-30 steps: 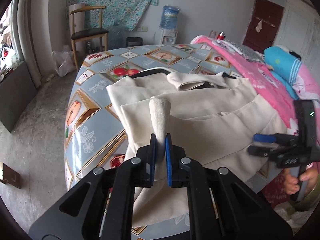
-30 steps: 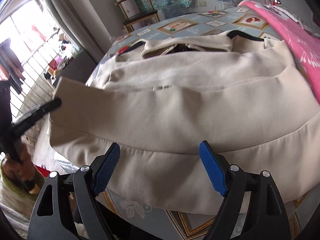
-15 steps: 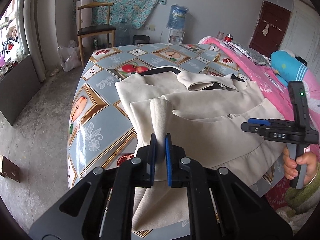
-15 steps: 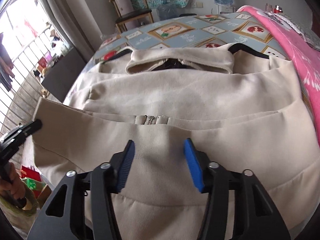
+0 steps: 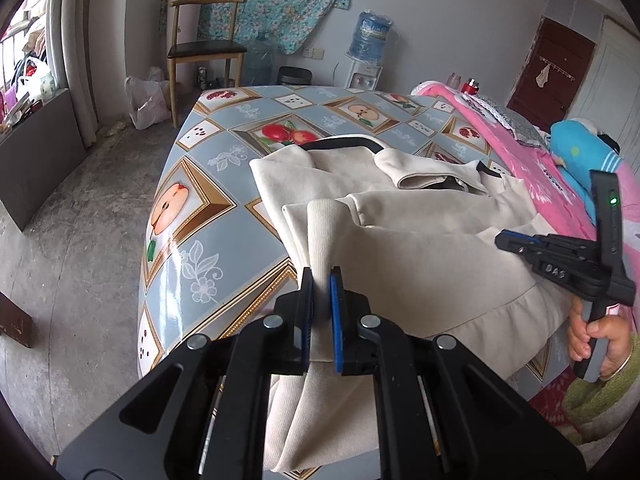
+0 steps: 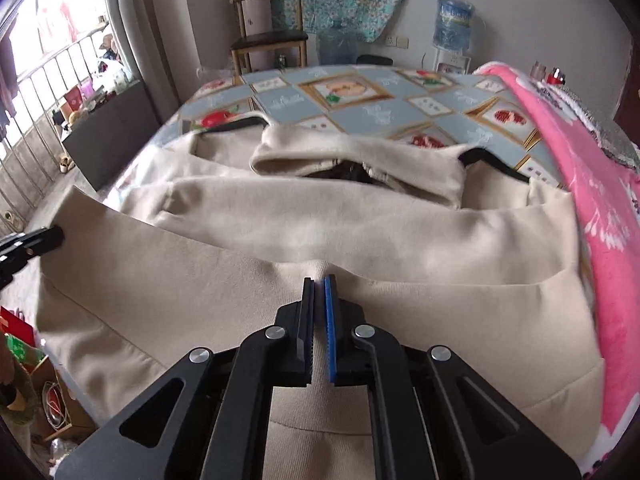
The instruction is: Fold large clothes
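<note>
A cream zip-up jacket [image 5: 420,248] lies spread on the fruit-patterned table [image 5: 208,184], collar at the far side. My left gripper [image 5: 320,276] is shut on a ribbed fold of the jacket's left edge, which rises between the pads. In the right wrist view the jacket [image 6: 280,232] fills the foreground. My right gripper [image 6: 319,280] is shut there, pinching a small pleat of fabric near the ribbed hem. The left wrist view has the right gripper [image 5: 508,240] over the jacket's right side, held by a hand [image 5: 592,340]. The left gripper [image 6: 56,236] shows at the far left, lifting a corner.
A pink blanket [image 5: 520,148] covers the table's right side, with a blue plush toy [image 5: 580,148] on it. A wooden chair [image 5: 204,48], a water dispenser [image 5: 368,40] and bags stand by the far wall. The table's edge [image 6: 360,92] drops to a concrete floor on the left.
The right gripper's jaws went from wide open to shut on the jacket's fabric, and it moved in over the hem. The left gripper kept its grip and shifted slightly.
</note>
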`<state>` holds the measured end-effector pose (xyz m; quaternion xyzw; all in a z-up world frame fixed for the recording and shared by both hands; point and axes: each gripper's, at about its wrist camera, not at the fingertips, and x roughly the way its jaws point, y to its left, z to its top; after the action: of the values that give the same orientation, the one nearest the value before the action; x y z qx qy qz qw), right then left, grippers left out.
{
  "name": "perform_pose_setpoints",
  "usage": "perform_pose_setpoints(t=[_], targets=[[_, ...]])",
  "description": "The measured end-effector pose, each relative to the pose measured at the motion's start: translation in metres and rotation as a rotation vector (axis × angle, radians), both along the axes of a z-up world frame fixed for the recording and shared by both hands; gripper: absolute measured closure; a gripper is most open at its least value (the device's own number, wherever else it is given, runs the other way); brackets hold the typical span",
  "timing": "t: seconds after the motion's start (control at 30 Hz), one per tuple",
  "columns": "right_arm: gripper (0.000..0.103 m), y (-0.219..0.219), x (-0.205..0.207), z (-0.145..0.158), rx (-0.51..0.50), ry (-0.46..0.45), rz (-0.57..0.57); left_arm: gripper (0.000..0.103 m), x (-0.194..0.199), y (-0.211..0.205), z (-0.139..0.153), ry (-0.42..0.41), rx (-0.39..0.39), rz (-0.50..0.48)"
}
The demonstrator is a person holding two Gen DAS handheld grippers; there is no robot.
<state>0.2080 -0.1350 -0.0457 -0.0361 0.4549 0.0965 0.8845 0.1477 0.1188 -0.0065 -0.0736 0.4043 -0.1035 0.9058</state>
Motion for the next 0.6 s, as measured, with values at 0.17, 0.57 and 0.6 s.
perform_pose_setpoints(t=[0.17,0.57,0.6], targets=[[0.099,0.0,0.003,0.0,0.013,-0.017,-0.006,0.095,0.001,0.002,-0.005,0.017,0.008,0.016],[0.099,-0.007,0.009,-0.013,0.059,0.002,0.009,0.073,-0.001,0.011,0.019,-0.058,-0.015,0.134],[0.099,-0.009,0.01,-0.014,0.072,0.004,0.007,0.073,0.003,0.001,0.021,-0.055,-0.021,0.096]])
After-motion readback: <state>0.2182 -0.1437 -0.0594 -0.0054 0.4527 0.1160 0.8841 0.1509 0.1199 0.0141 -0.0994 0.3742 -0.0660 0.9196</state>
